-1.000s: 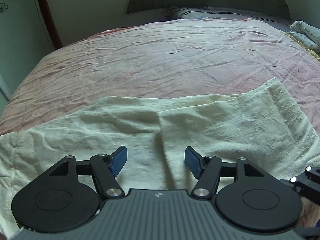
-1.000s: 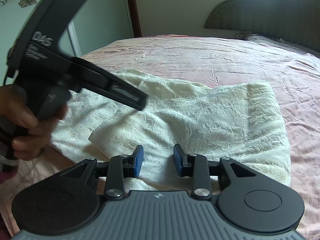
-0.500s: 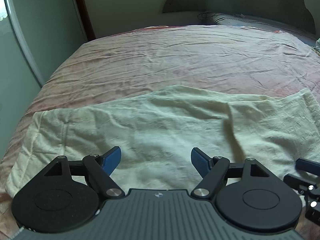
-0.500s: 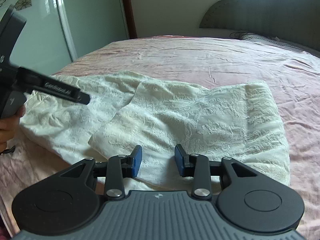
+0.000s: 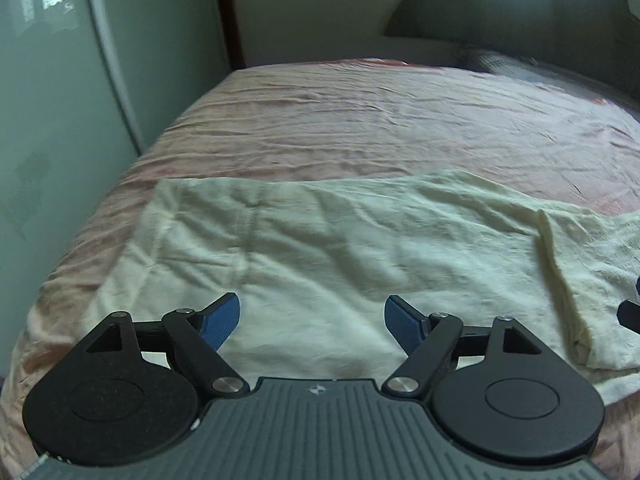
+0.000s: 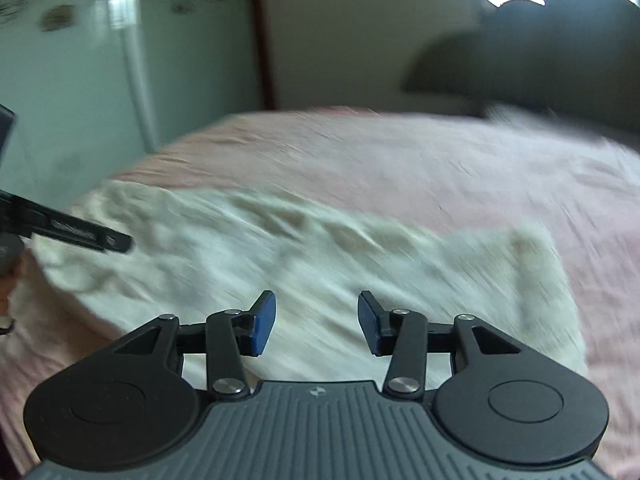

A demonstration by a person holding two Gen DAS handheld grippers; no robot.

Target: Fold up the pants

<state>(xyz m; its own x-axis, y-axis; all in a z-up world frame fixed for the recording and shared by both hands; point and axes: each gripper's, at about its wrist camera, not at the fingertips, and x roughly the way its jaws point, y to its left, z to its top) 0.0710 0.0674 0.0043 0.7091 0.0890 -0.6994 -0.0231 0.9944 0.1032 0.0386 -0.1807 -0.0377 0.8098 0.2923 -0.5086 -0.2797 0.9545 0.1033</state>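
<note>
Cream-coloured pants (image 5: 320, 248) lie flat across the near part of a pink bed, with a folded layer and a raised fold edge (image 5: 560, 272) at the right. My left gripper (image 5: 312, 318) is open and empty, just above the left part of the pants. In the right wrist view the pants (image 6: 340, 256) are blurred by motion. My right gripper (image 6: 316, 322) is open and empty above their near edge. The left gripper's body (image 6: 68, 230) shows at that view's left edge, over the pants' left end.
The pink bedsheet (image 5: 380, 128) stretches far beyond the pants. A pale green wardrobe (image 5: 80, 100) stands close to the bed's left side. A dark headboard (image 5: 520, 12) and a pillow (image 5: 540, 70) are at the far right.
My left gripper has moved left along the pants, so their left end is now in view. My right gripper has opened wider and is moving, blurring its view.
</note>
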